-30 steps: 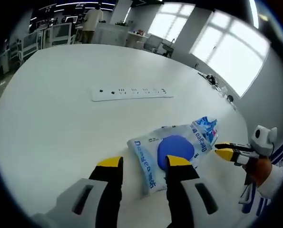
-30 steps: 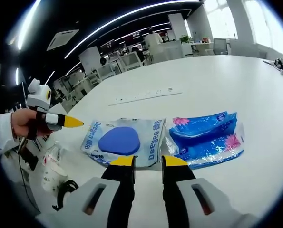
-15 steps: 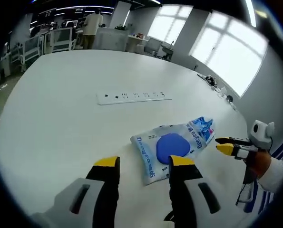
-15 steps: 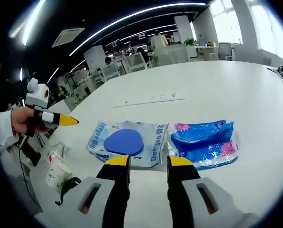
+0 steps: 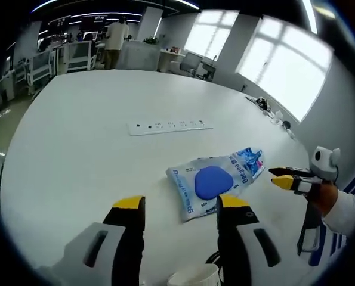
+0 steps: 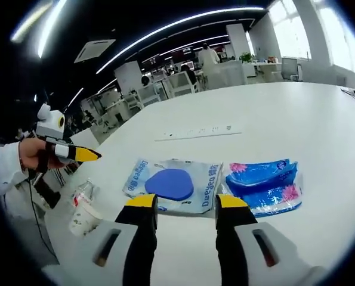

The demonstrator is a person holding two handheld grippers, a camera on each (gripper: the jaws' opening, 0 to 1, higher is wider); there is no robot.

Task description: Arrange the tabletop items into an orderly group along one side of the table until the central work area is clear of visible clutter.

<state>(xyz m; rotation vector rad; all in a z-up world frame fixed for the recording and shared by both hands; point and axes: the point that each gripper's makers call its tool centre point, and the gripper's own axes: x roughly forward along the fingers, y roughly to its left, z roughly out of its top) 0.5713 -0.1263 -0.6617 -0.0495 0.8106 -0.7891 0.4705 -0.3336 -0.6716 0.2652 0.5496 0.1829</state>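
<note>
Packets first: from my right gripper view I see two lying flat on the white table [image 6: 296, 113], just beside each other near its edge. The clear packet with a blue pad inside [image 6: 174, 185] carries printed lettering I can only half read, and the blue-and-pink tissue pack [image 6: 265, 186] sits to its right, their edges touching or nearly so (I cannot tell which). My right gripper [image 6: 187, 204] hangs over the table edge short of both, its yellow-tipped jaws parted with nothing between them. In my left gripper view the same clear packet [image 5: 213, 183] lies ahead, and the tissue pack [image 5: 249, 159] peeks out behind it, mostly hidden. My left gripper [image 5: 181, 204] also stands spread apart and empty, well short of the packet. Farther up the table lies a white power strip [image 5: 170, 126], apart from the packets; its sockets are too small to count. Each view catches the other gripper at its margin, held in a sleeved hand [image 6: 31, 156], pointed tips together as far as I can make out from that angle. Below the table edge a paper cup [image 6: 83, 219] and a crumpled clear bottle [image 6: 83, 192] sit partly cut off. Desks, chairs and a standing person [image 5: 113, 40] fill the blurred background.
</note>
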